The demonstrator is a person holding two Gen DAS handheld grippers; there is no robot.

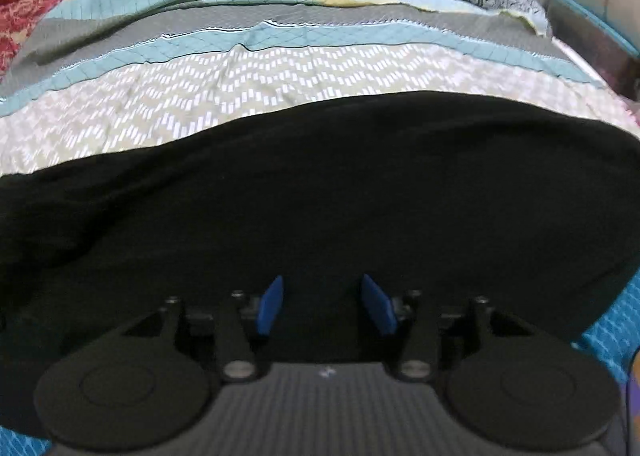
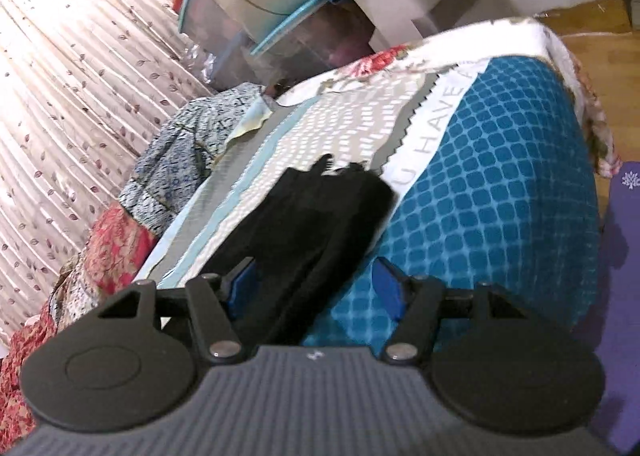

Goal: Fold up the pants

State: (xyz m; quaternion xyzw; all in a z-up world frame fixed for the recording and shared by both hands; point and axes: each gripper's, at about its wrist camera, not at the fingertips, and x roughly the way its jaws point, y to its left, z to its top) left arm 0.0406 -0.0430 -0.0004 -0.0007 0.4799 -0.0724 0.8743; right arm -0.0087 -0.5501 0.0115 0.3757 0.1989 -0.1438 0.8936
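Directly under left tool (image 1: 322, 298) (fingers apart): black pants (image 1: 320, 184).

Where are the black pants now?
The pants lie on the bed, across the beige patterned band and the blue cover, just ahead of both tools.

The pants (image 1: 320, 184) are matt black cloth, soft and smooth. The bedspread (image 1: 248, 96) is quilted printed cloth. The fingers (image 1: 272, 306) carry blue plastic-looking pads on matt black bodies with dull metal screws.
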